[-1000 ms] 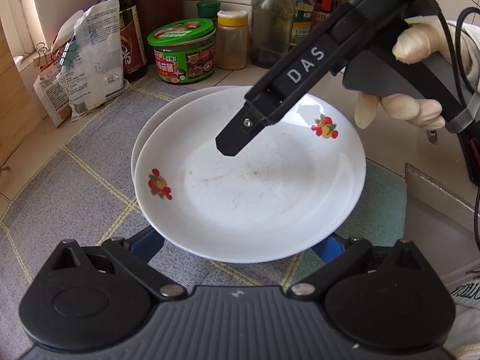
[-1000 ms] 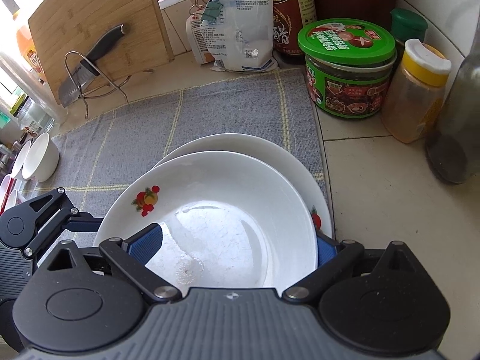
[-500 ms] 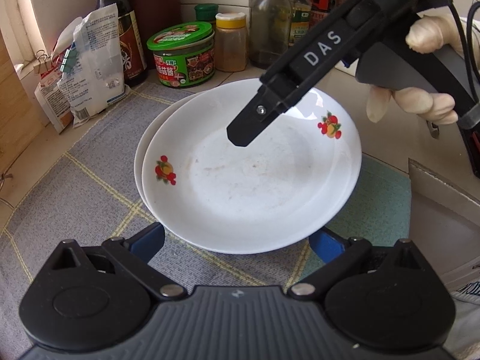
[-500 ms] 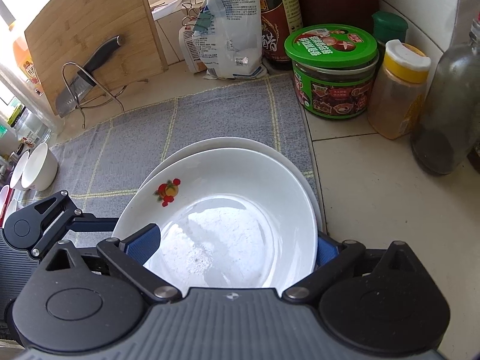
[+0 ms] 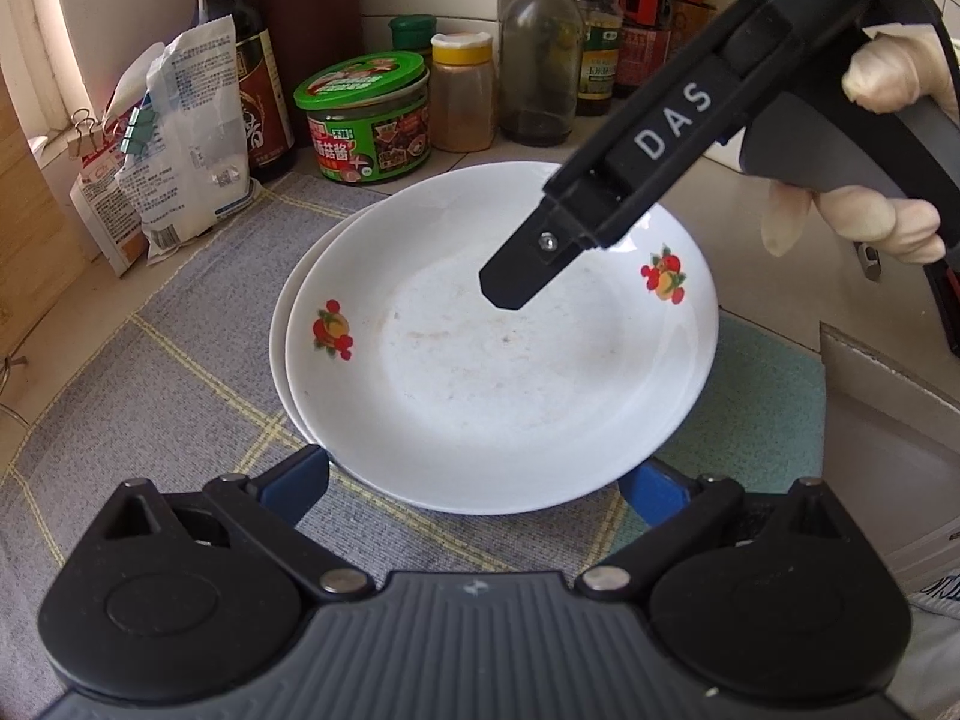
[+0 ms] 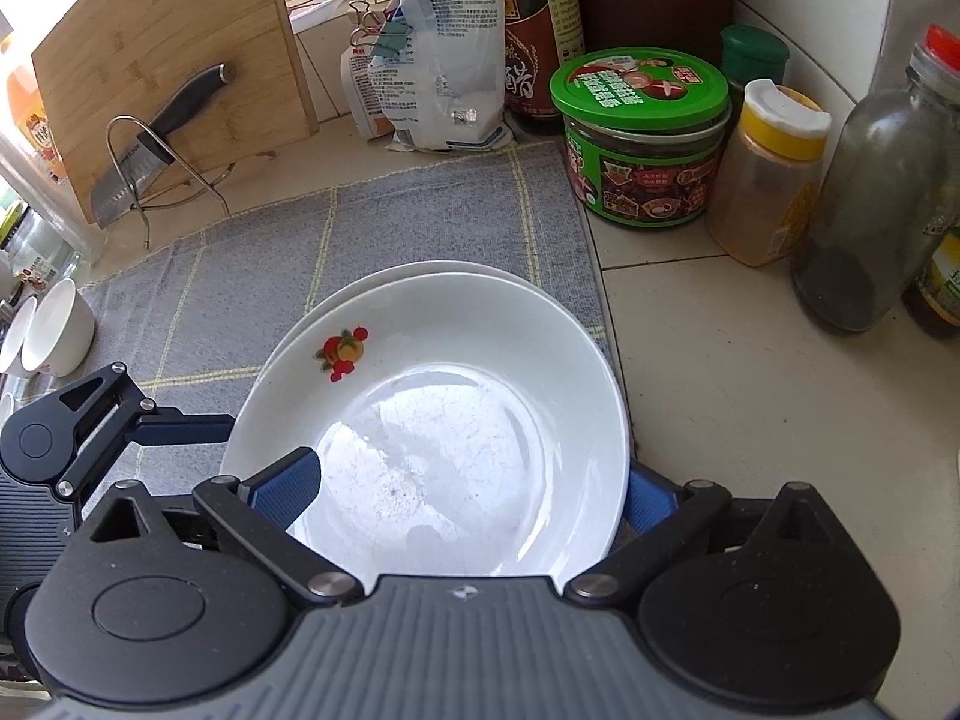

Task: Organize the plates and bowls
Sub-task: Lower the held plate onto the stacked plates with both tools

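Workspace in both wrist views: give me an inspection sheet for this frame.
Surface: grey checked mat on a pale tiled counter.
Job's things: top plate stacked on lower plate; white bowls at far left.
Clutter: green-lidded jar, spice shaker, glass bottle, clipped bags, knife in a wire stand.
Grippers: left tongs open, flanking the stack; right tongs open around the plate rim.
Cables: black one by the gloved hand.
Surroundings: cutting board, tiled wall.
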